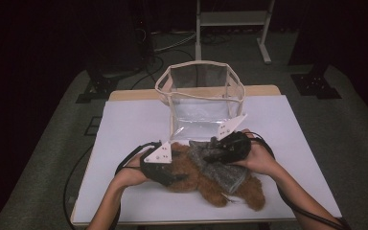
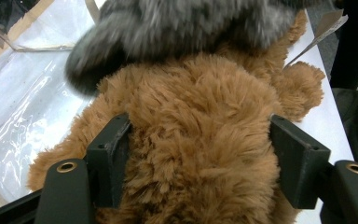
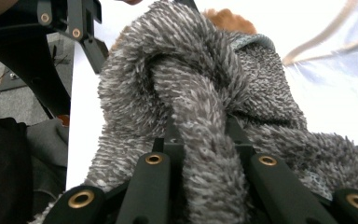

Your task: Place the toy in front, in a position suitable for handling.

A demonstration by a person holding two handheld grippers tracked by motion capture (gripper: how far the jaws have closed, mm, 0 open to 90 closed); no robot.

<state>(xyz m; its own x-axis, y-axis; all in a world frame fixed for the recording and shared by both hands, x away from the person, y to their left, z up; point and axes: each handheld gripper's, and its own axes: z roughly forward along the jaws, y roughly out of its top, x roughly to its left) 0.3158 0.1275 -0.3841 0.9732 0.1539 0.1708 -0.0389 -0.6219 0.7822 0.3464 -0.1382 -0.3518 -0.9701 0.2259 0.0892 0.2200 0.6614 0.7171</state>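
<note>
Dressing of the brown plush toy (image 1: 206,184) judged roughly midway: grey fuzzy garment (image 1: 218,167) draped across its upper body, not yet pulled down or smoothed, legs bare toward the near right. Toy lying on the white table cover (image 1: 124,129), near the middle, just in front of the clear bag (image 1: 199,96), which stands open at the far side with nothing visible inside. Left gripper (image 1: 165,175) at the toy's left end, jaws set either side of the brown fur (image 2: 196,140) and pressing into it, so a grip on the toy to steady it. Right gripper (image 1: 218,153) above the toy's far side, jaws nearly shut and pinched on a fold of the grey garment (image 3: 200,116), the fabric bunched and rising between them. Left to do, as a judgement: drawing the garment over the body toward the legs, settling it evenly, then perhaps placing the toy in the bag.
</note>
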